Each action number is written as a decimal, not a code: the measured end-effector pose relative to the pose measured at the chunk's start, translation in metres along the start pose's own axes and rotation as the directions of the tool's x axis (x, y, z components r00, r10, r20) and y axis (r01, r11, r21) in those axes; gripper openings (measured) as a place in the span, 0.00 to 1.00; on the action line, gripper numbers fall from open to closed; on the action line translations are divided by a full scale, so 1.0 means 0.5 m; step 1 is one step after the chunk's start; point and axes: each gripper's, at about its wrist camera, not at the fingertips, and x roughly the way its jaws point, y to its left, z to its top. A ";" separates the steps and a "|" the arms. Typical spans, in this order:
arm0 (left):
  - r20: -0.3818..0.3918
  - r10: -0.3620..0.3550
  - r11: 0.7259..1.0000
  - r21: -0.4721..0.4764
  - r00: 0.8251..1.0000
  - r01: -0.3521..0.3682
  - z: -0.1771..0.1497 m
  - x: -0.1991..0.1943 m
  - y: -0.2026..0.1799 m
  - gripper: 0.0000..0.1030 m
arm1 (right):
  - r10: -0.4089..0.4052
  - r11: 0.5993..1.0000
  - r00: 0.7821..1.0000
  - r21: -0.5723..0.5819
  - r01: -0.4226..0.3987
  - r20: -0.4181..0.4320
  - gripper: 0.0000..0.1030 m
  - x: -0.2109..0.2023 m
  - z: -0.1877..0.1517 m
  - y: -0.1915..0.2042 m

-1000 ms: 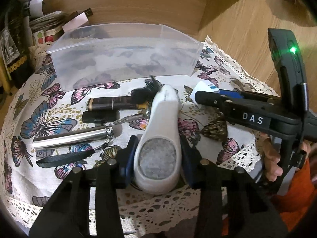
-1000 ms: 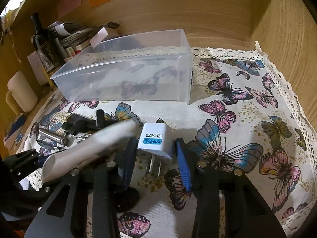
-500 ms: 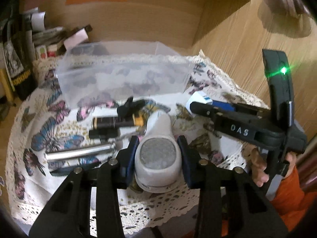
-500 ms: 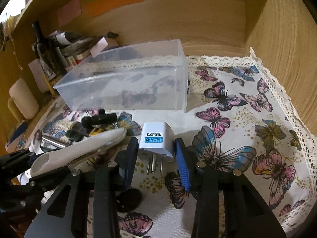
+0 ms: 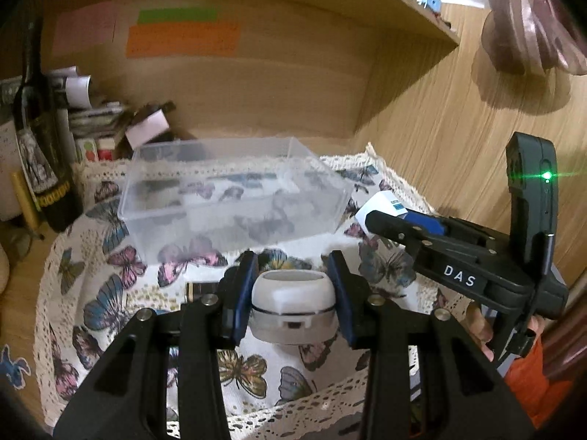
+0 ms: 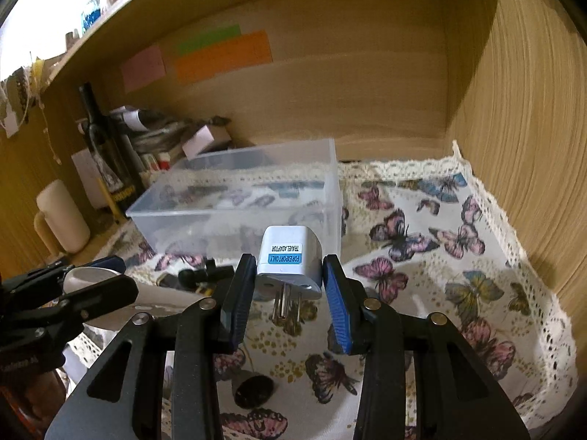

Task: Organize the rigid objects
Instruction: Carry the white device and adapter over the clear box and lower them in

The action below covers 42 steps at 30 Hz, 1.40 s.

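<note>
My left gripper [image 5: 291, 293] is shut on a white handheld device [image 5: 293, 306], held above the butterfly cloth with its rounded end toward the camera. My right gripper [image 6: 288, 289] is shut on a white travel adaptor [image 6: 290, 256] with a blue label, prongs pointing down and toward the camera. Both are lifted off the table, in front of a clear plastic box [image 5: 234, 198] [image 6: 238, 198] that stands open-topped on the cloth. In the left wrist view the right gripper [image 5: 381, 216] comes in from the right with the adaptor [image 5: 379, 203] at its tip. The right wrist view catches the left gripper [image 6: 91, 278] at the left.
A brown tube [image 5: 201, 288] and small black items [image 6: 200, 275] lie on the butterfly cloth [image 6: 422, 293]. A dark bottle [image 5: 40, 139], stacked papers and a cream container [image 6: 62, 216] crowd the left. Wooden walls close the back and right. A dark round object [image 6: 255, 390] lies near the front edge.
Both grippers have risen with their objects off the cloth. The white device has tipped so its end faces the camera, and the box now sits lower in both views.
</note>
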 end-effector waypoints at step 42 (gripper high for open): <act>-0.365 0.011 0.994 0.104 0.931 0.029 0.012 0.273 -0.011 0.40 | 0.008 0.999 0.998 0.039 -0.010 0.061 0.34 -0.003 0.061 -0.055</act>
